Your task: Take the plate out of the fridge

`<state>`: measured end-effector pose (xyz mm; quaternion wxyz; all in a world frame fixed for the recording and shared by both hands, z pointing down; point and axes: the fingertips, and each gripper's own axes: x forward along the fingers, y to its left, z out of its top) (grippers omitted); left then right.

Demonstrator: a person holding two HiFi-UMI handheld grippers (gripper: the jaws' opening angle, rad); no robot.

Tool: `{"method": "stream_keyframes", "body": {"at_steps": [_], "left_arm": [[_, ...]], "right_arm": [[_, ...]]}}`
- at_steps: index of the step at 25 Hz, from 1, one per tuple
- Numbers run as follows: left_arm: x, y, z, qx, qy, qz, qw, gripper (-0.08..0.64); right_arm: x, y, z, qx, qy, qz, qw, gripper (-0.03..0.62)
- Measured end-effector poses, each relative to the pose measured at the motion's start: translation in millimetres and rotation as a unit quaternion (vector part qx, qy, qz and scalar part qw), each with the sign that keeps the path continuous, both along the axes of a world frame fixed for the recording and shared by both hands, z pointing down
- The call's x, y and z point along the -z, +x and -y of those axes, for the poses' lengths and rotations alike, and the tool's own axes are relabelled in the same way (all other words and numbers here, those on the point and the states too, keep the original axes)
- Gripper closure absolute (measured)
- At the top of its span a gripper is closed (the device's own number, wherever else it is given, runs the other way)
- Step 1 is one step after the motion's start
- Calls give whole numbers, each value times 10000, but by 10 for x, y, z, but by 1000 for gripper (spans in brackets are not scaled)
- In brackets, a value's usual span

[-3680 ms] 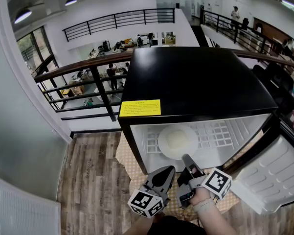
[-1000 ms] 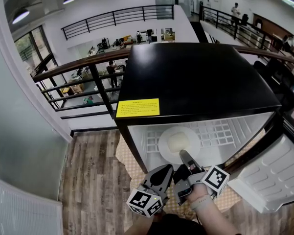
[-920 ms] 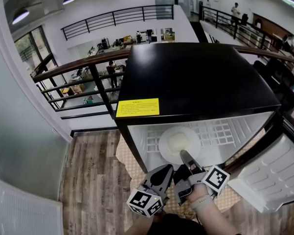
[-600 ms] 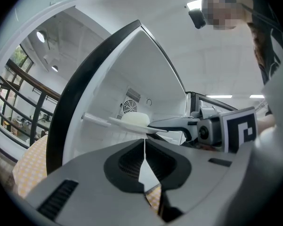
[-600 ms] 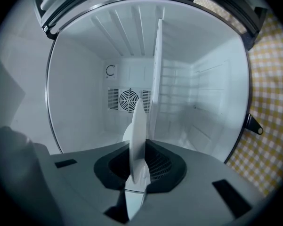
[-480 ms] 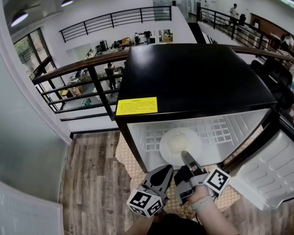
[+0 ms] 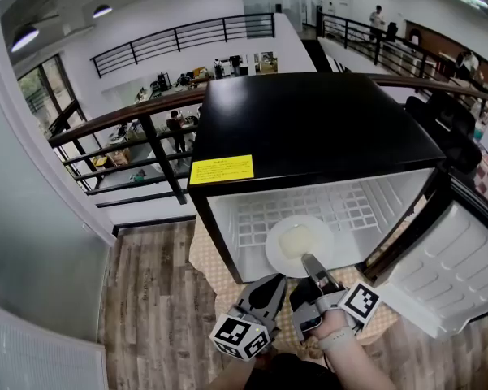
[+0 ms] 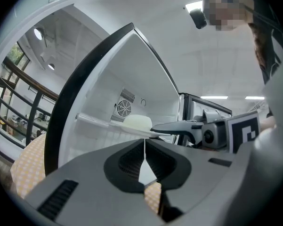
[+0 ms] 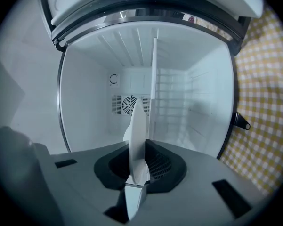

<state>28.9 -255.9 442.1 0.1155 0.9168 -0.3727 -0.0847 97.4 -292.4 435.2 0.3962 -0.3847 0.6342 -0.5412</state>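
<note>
The plate [image 7: 296, 242] lies flat on the wire shelf [image 7: 353, 208] inside the open fridge [image 7: 308, 124], close to the front of the opening. From the right gripper [image 7: 311, 265] it sits at 12 o'clock. That gripper is clamped on the rim nearest the person, and its own view shows the plate edge-on between the two jaws, running straight away toward the fan grille [image 9: 129, 103] on the back wall. The plate is round, so what matters is the grip line: pulling back toward 6 o'clock should bring it straight out through the opening. The left gripper [image 7: 274, 284] hangs at about 7 o'clock from the plate, just beside the right one. Its jaws are pressed together on nothing and it is outside the fridge. The right gripper is therefore the nearer one, and the only one touching the plate. The door [image 7: 451, 262] stands swung out at 3 o'clock, apart from both grippers.

Against the frame from 3.7 s ago, the same rim is pinched, and the plate appears slightly nearer the opening and farther from the left wall. The camera has shifted too, so the change is small.
</note>
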Motion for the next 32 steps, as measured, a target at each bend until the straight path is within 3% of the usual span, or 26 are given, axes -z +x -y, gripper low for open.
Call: {"method": "stream_keyframes", "body": {"at_steps": [32], "left_arm": [[104,240,-616,-705,113,-15,9974,545]], "right_arm": [[108,361,-838,-727,298,198,9967,532]]}}
